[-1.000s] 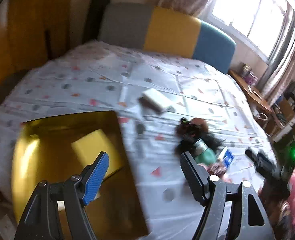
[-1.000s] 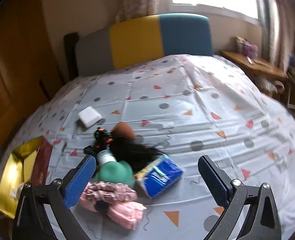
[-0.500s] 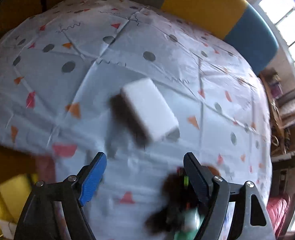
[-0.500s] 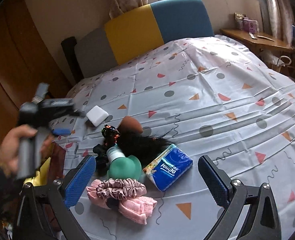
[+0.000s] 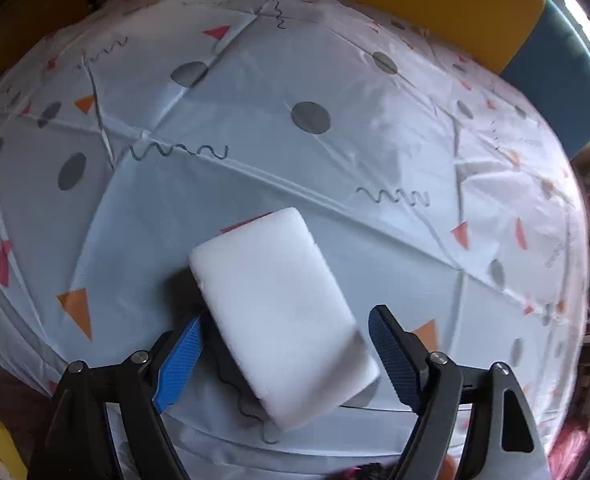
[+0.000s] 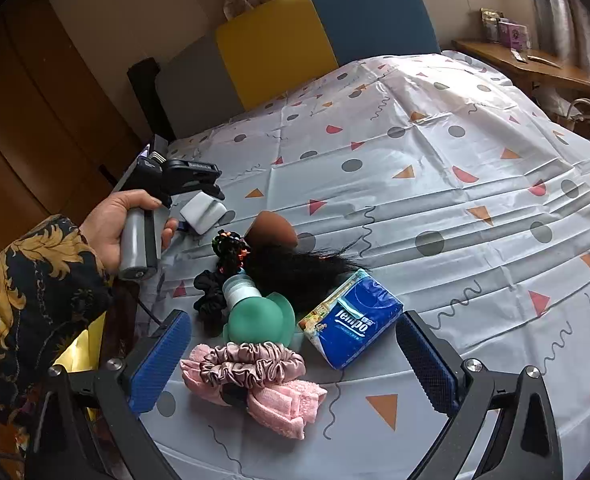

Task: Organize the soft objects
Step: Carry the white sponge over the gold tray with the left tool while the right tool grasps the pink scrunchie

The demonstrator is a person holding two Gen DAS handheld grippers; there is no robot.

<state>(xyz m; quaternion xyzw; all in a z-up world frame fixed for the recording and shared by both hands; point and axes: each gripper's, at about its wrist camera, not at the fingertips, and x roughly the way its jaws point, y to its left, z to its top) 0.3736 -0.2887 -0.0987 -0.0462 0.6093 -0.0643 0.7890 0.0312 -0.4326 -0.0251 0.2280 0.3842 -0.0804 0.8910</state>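
Left gripper [image 5: 283,344] open, fingers either side of white sponge [image 5: 283,316], apparently not yet pressing it. Sponge lying near left edge of bed sheet [image 5: 335,152]. Right gripper [image 6: 291,356] open, empty, hovering over pile near front edge: pink scrunchie [image 6: 251,364], green bottle [image 6: 255,316], tissue pack [image 6: 351,320], black hairpiece [image 6: 295,268], brown puff [image 6: 273,232].

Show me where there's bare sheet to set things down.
Free: the patterned bedsheet right of the blue Tempo tissue pack, up to the yellow-and-blue headboard. Crowded: the pile around the green silicone bottle, pink satin scrunchie and white sponge block.
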